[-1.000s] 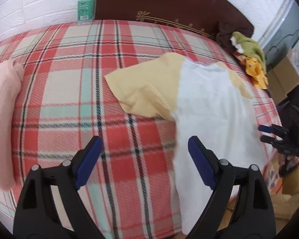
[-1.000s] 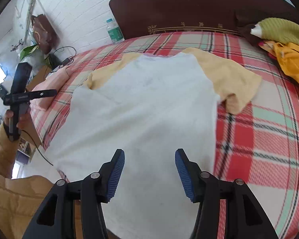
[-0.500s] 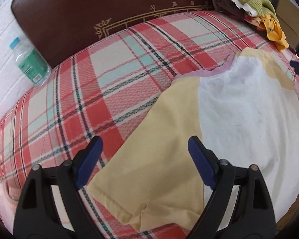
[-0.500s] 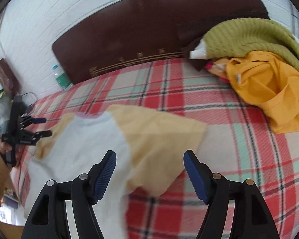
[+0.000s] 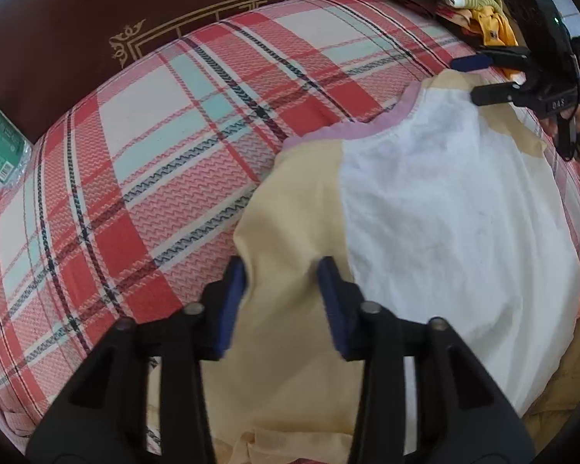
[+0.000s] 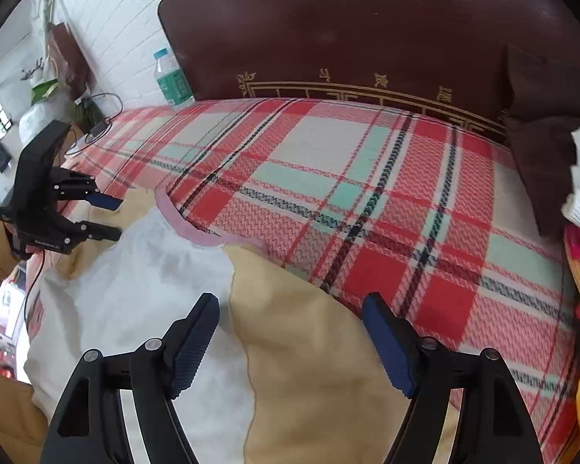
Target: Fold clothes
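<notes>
Two tongs straddle opposite yellow sleeves of a white T-shirt (image 5: 444, 212) spread flat on the plaid bed (image 5: 154, 162), left tongs (image 5: 282, 286) narrowed, right tongs (image 6: 290, 332) wide, apparently poised to fold sleeves inward.

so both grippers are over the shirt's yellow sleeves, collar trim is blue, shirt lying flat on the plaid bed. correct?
One error: the collar trim is pink, not blue, as the left wrist view shows. The rest holds: left gripper and right gripper each sit over a yellow sleeve of the shirt, which lies flat on the plaid bed.
</notes>
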Demonstrator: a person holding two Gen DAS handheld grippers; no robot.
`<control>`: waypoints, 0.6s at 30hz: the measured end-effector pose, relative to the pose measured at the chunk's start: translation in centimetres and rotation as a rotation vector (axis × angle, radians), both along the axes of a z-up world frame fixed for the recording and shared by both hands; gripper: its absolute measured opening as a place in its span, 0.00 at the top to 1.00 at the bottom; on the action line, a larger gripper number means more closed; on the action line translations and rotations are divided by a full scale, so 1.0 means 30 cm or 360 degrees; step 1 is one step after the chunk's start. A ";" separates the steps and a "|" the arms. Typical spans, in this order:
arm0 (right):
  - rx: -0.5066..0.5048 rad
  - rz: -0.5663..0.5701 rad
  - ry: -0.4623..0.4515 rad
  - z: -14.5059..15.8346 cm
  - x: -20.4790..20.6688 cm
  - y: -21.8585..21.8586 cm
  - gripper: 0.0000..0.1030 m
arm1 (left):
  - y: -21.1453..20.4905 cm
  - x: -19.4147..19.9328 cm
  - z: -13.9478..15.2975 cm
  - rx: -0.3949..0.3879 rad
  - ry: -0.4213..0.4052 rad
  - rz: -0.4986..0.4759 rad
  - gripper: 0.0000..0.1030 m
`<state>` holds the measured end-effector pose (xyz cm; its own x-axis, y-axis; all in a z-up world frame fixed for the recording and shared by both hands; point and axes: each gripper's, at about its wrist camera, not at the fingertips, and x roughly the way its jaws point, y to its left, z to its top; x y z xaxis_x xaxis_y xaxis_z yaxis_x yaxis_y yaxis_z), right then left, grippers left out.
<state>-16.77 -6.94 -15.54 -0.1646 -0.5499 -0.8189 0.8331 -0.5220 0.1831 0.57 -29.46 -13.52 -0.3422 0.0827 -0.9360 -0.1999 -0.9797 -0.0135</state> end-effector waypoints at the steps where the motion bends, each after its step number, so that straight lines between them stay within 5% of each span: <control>1: 0.0015 0.0027 0.0020 0.003 0.010 -0.009 0.28 | 0.011 0.004 0.004 -0.0023 -0.0002 -0.0016 0.89; 2: 0.0029 0.0054 0.0039 0.007 0.020 -0.017 0.35 | 0.016 0.007 0.013 -0.0041 0.0004 -0.0016 0.93; 4: 0.0058 0.0108 0.0079 0.013 0.040 -0.035 0.81 | 0.022 0.012 0.034 -0.0070 0.0021 -0.0008 0.95; 6: 0.0088 0.0162 0.0118 0.020 0.059 -0.052 0.89 | 0.026 0.016 0.063 -0.0104 0.0051 -0.0004 0.96; 9: 0.0112 0.0218 0.0183 0.041 0.085 -0.075 0.92 | 0.021 0.021 0.143 -0.0153 0.0148 0.0019 0.97; 13: -0.0014 0.0044 0.0353 0.153 0.048 -0.070 0.96 | -0.037 -0.013 0.229 -0.0142 0.0258 0.0154 0.97; 17: -0.0019 -0.0086 0.0206 0.131 -0.031 -0.065 0.91 | -0.066 -0.029 0.215 -0.0029 0.0225 0.0148 0.95; 18: -0.0043 -0.0082 0.0132 0.117 -0.041 -0.059 0.82 | -0.055 -0.029 0.195 -0.0033 0.0209 0.0122 0.93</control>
<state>-17.99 -8.71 -12.03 -0.2596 -0.5606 -0.7863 0.8181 -0.5603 0.1294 -0.29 -31.10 -7.68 -0.4665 0.0327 -0.8839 -0.1230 -0.9920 0.0282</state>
